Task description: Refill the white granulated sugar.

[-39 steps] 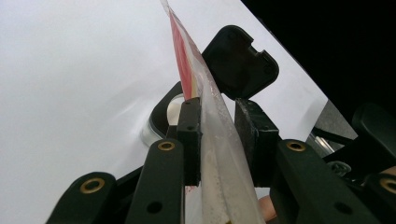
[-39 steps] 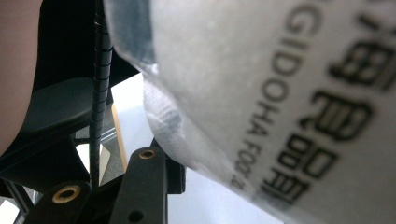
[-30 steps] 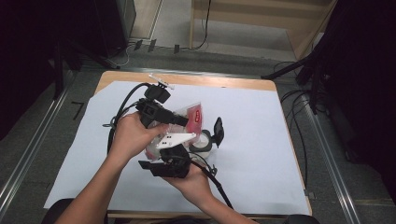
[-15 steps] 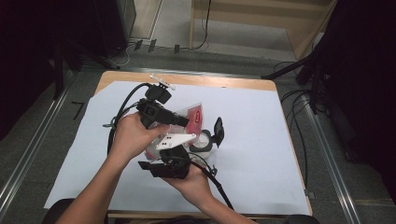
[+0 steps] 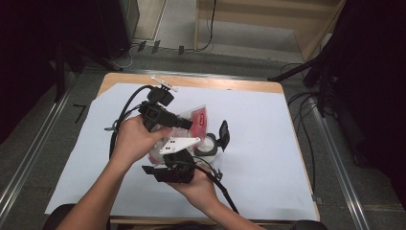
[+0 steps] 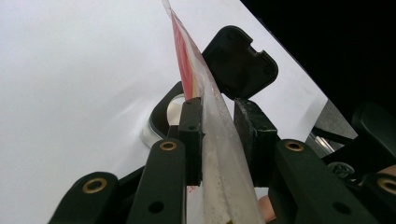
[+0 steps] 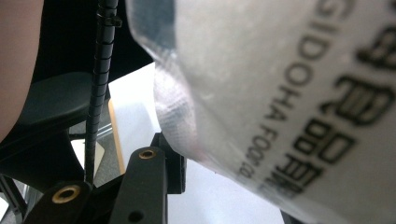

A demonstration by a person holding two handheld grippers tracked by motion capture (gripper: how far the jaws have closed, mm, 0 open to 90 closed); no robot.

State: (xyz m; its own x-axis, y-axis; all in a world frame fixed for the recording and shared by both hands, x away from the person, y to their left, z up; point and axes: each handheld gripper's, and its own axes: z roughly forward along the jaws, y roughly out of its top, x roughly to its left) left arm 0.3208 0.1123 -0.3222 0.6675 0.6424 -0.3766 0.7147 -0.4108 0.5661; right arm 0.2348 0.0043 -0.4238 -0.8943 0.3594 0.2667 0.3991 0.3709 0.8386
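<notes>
Pouch [image 5: 194, 120] of clear plastic with a red label hangs above the white-covered surface [image 5: 268, 143], held between my two grippers just beside a round container [image 5: 207, 145] with its black lid flipped open. From the left gripper view, my left gripper [image 6: 217, 126] has its jaws narrow, pinching the pouch's thin edge, the container behind it. From the right gripper view, printed film sits close against my right gripper [image 7: 187, 163]; I cannot tell how those jaws stand. From the high view, my left hand [image 5: 136, 139] arches over, my right hand [image 5: 196, 184] cups from below.
</notes>
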